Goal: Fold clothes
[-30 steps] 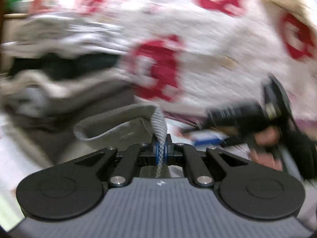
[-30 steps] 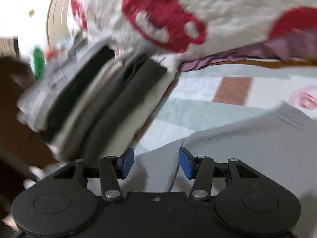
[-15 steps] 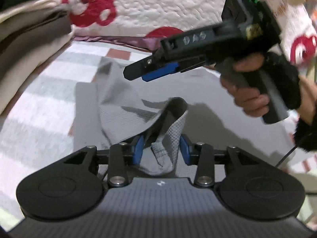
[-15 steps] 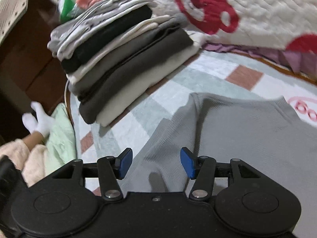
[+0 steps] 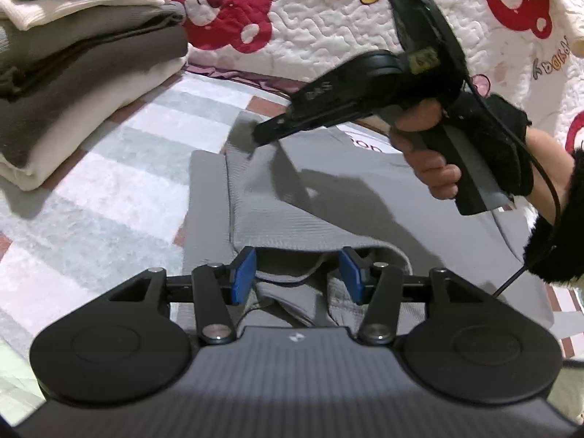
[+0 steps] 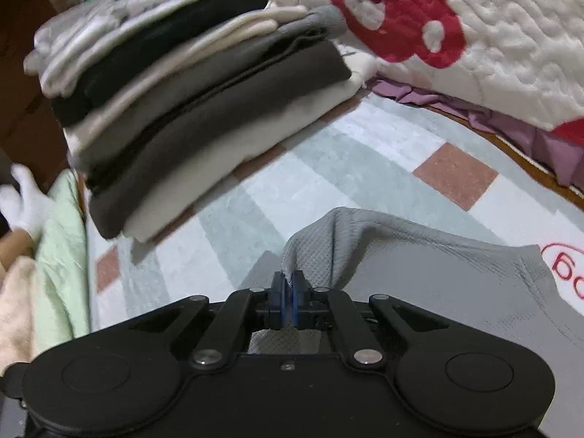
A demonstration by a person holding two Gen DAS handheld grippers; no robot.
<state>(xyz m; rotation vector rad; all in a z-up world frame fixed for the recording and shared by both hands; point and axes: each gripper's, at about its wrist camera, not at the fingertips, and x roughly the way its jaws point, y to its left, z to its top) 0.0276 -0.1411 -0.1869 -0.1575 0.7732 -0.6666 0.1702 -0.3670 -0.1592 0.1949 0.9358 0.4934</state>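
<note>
one grey garment (image 5: 328, 197), left gripper (image 5: 297, 273) fingers wide, right gripper (image 6: 288, 301) pinching its edge, one folded stack (image 6: 189, 87)

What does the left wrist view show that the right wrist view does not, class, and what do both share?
Left wrist only: the right hand holding its hand-held gripper, and the open left hand-held gripper.
Right wrist only: a white sock, light green cloth, and the right hand-held gripper's blue pads shut on fabric.
Both: grey garment, folded stack, bear quilt.
</note>
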